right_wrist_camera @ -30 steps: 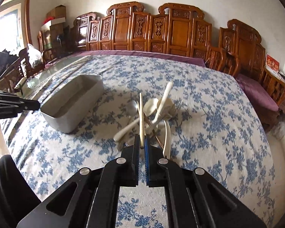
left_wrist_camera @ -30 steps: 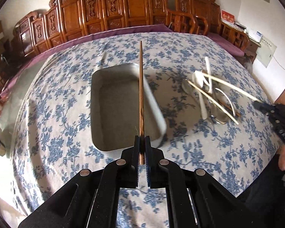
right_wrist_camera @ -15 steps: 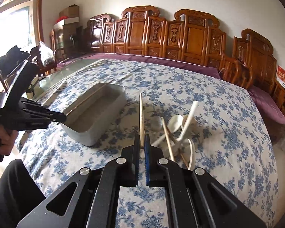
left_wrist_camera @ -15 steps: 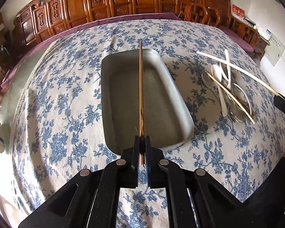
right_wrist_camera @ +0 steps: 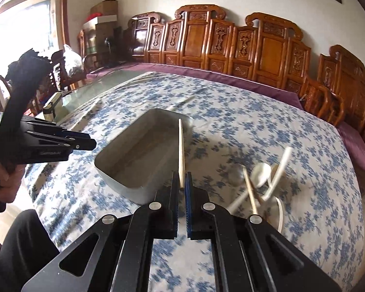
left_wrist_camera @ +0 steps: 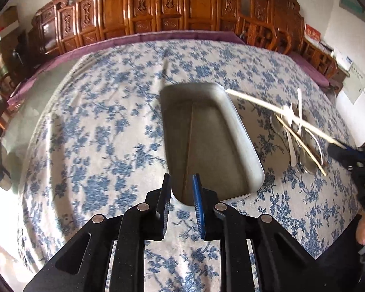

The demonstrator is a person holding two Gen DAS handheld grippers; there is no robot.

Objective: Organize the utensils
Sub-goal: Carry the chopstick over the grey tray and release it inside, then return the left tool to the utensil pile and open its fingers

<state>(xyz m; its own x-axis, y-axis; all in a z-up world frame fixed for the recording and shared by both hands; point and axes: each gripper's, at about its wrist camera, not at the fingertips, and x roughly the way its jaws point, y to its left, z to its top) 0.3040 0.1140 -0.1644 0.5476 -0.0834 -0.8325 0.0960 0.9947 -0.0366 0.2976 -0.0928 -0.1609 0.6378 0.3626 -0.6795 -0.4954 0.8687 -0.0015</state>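
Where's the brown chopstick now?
Left wrist view: the brown chopstick lies lengthwise inside the grey tray, just beyond the left gripper, whose jaws have just been opening.

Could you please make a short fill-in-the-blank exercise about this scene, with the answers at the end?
1. The brown chopstick lies inside the ___.
2. The right gripper is shut on a pale ___.
3. The left gripper has just been opening, and between its fingers there is ___.
4. The spoons lie on the ___ beside the tray.

Answers: tray; chopstick; nothing; tablecloth

No legible text; red wall sign (left_wrist_camera: 312, 34) unreadable.
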